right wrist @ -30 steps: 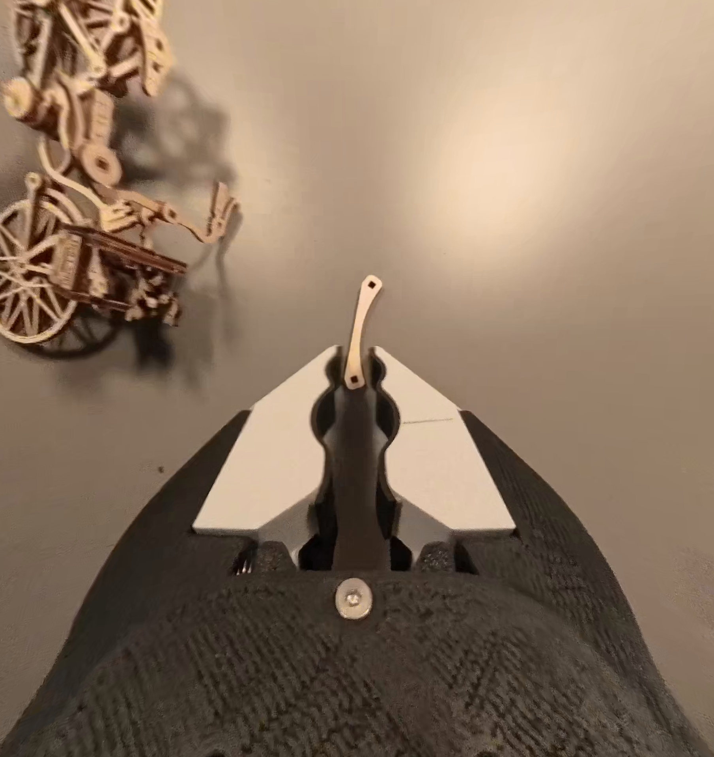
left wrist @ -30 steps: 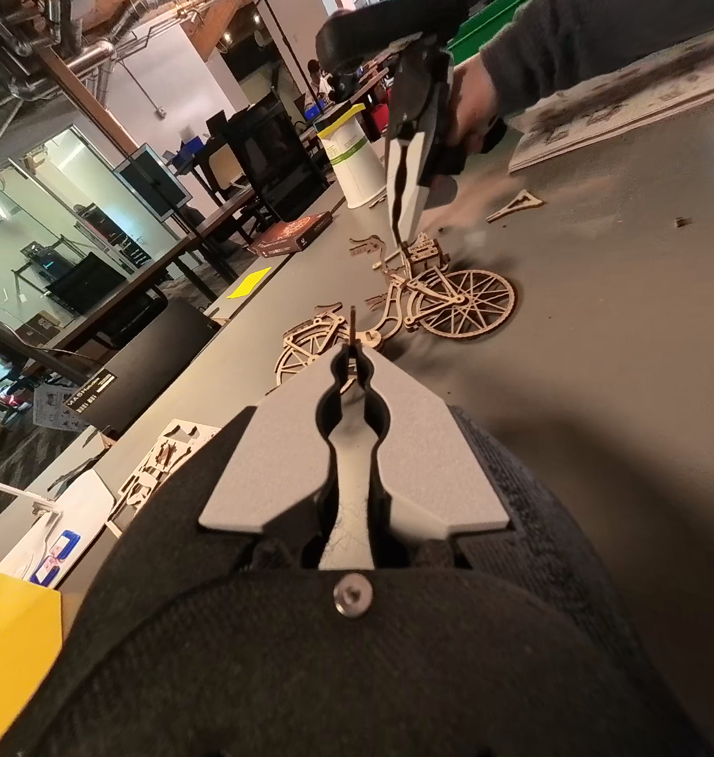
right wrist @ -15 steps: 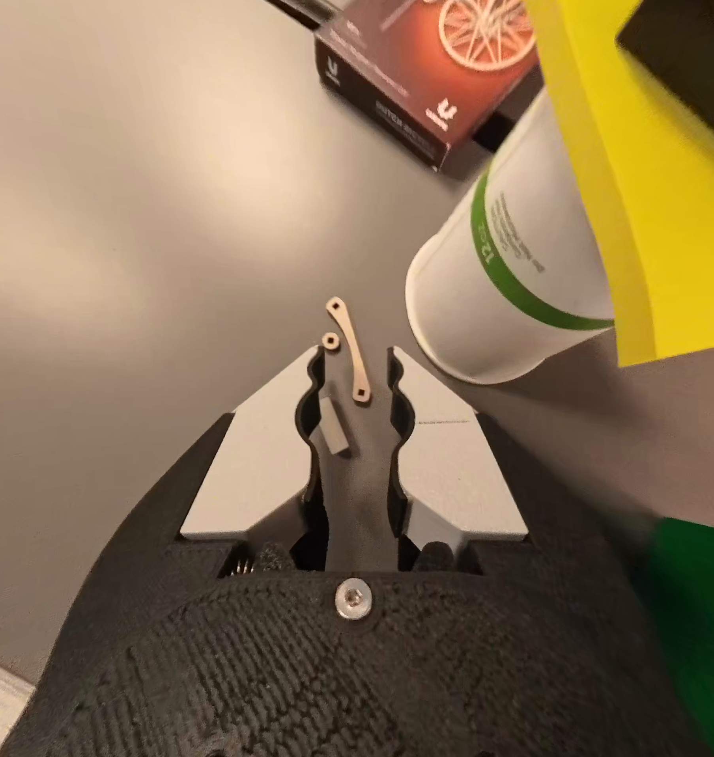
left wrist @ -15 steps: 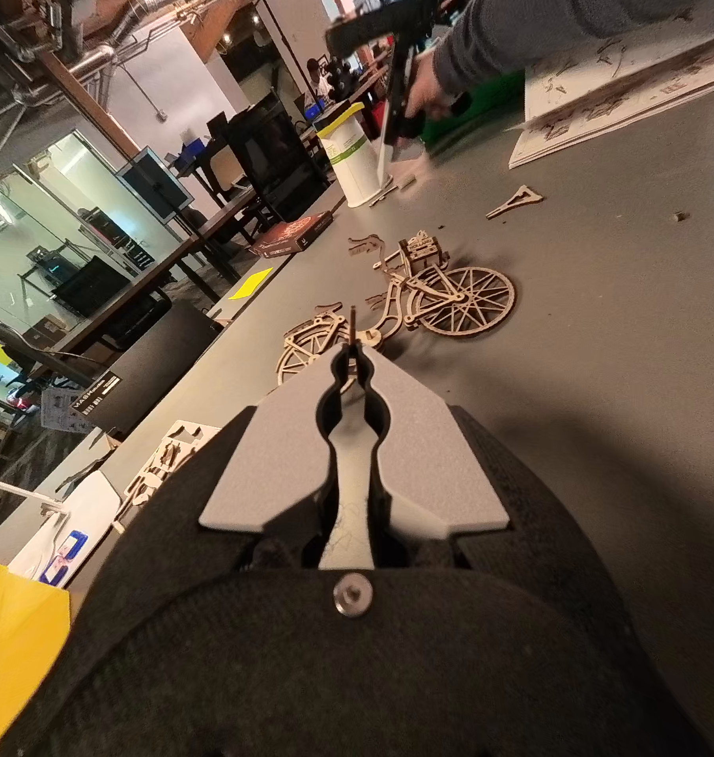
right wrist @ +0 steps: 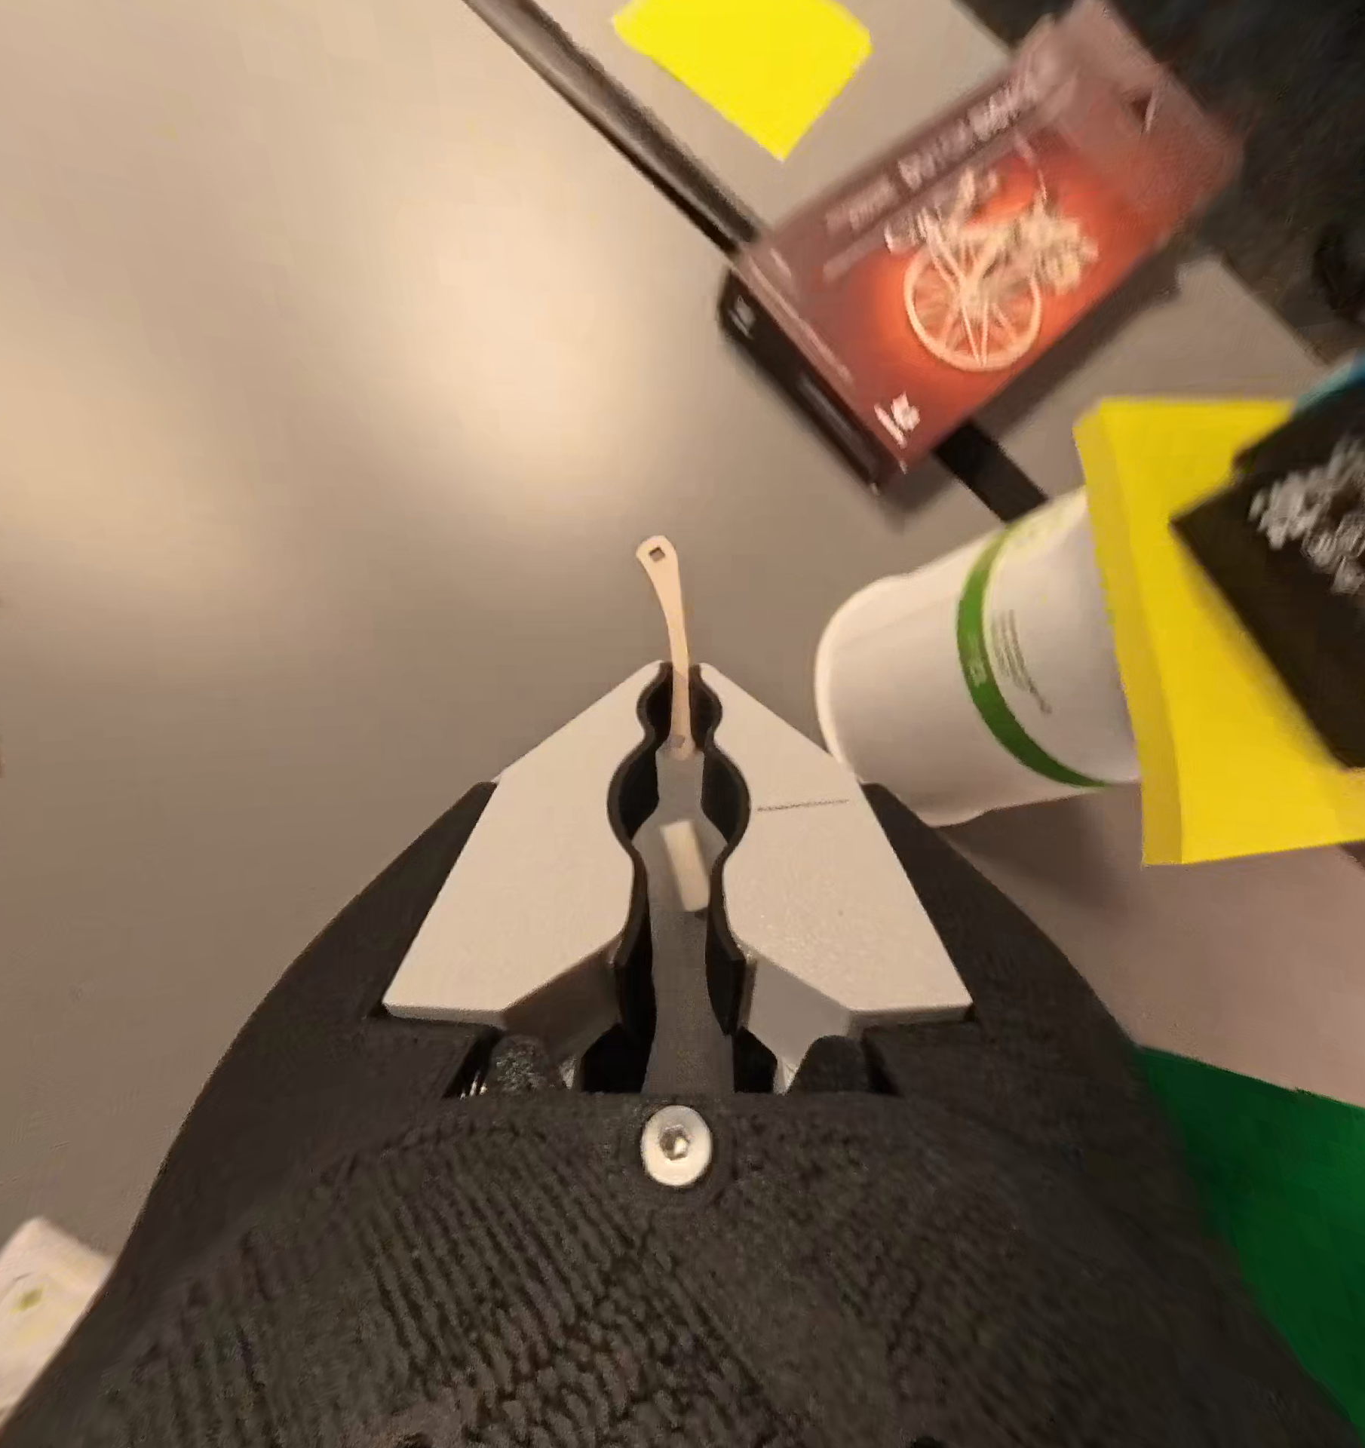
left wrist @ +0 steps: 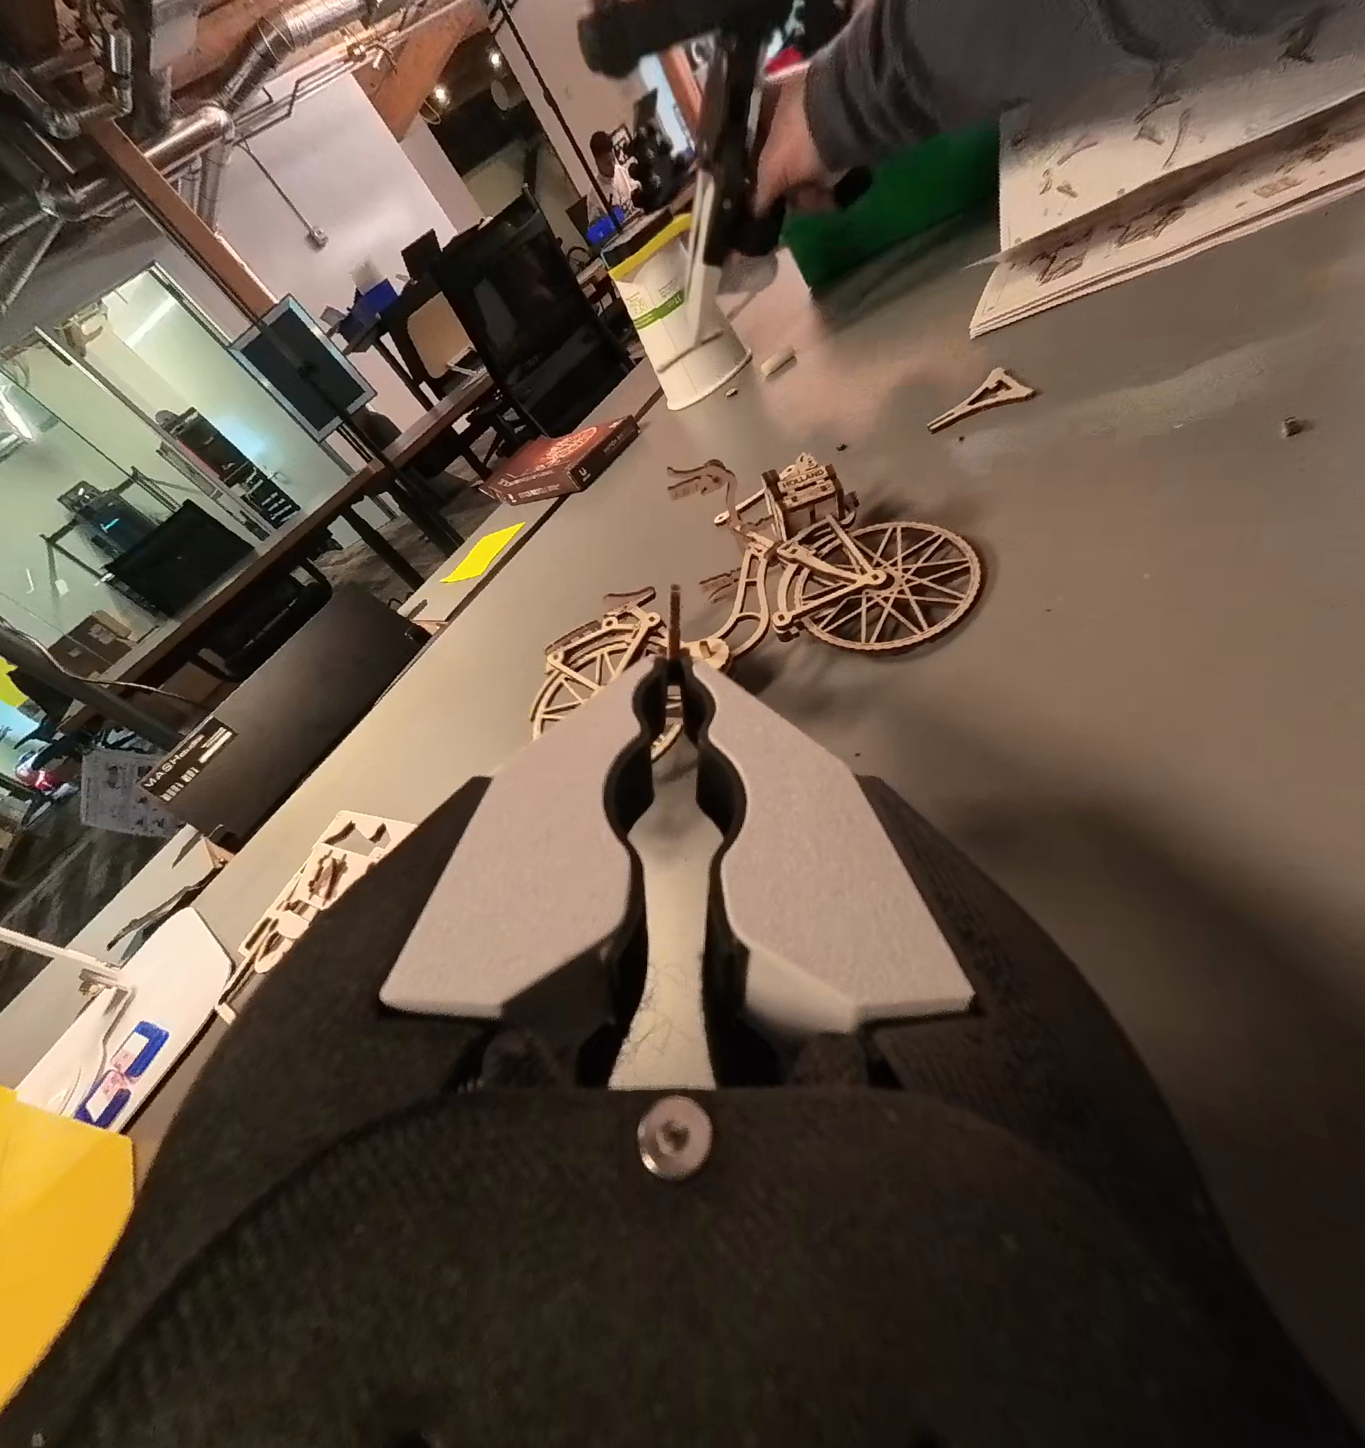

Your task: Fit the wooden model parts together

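Note:
A wooden bicycle model (left wrist: 820,580) lies on its side on the grey table (left wrist: 1134,705), just beyond my left gripper (left wrist: 673,666). The left gripper is shut on a thin flat wooden piece (left wrist: 673,619), seen edge-on and standing upright above the model's crank area. My right gripper (right wrist: 679,674) is shut on a thin curved wooden strip (right wrist: 668,603) that has a small square hole at its far end. It hangs over the table next to a white cup (right wrist: 961,682). The right gripper also shows far off in the left wrist view (left wrist: 703,313), held by a hand.
A dark red box (right wrist: 977,258) and a yellow note (right wrist: 742,63) lie beyond the cup. A small white block (right wrist: 683,870) lies under the right gripper. A triangular wooden part (left wrist: 977,400), stacked part sheets (left wrist: 1212,157), a green bin (left wrist: 899,211) and a punched sheet (left wrist: 311,885) lie around. The left gripper's tips are roughly 40 cm from the right gripper's.
The right gripper left the bicycle with the strip and moved to the cup. It stood open over the strip on the table, then shut on it. The left gripper has not moved.

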Available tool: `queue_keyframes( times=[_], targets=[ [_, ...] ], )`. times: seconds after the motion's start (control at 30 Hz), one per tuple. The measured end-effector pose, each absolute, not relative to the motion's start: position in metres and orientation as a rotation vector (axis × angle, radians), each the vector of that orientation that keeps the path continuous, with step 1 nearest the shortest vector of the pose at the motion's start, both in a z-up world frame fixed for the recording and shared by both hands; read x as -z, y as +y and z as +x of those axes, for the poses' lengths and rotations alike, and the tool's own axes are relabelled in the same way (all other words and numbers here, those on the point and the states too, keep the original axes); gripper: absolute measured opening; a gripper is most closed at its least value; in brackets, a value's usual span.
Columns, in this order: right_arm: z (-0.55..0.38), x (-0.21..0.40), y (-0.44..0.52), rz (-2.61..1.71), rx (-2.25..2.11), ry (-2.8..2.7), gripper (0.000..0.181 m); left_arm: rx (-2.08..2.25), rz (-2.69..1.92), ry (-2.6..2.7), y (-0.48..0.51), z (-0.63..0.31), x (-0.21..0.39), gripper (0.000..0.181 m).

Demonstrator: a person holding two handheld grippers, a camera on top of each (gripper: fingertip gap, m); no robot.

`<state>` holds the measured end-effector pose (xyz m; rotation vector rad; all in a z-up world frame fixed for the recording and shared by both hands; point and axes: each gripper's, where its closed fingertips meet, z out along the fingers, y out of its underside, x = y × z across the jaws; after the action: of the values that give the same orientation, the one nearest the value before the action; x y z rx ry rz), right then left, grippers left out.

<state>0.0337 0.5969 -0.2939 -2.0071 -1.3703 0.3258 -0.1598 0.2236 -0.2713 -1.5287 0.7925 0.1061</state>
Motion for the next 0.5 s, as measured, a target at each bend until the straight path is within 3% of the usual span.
queue_keyframes(
  times=[0.27, 0.5],
  targets=[
    [0.006, 0.243, 0.483, -1.985, -0.312, -1.402, 0.001, -0.128, -1.502, 0.798, 0.221, -0.159, 0.267, 0.001],
    [0.031, 0.308, 0.397, -2.192, -0.176, -1.468, 0.001, -0.135, -1.468, 0.813, 0.218, -0.155, 0.263, 0.001]
  ],
)
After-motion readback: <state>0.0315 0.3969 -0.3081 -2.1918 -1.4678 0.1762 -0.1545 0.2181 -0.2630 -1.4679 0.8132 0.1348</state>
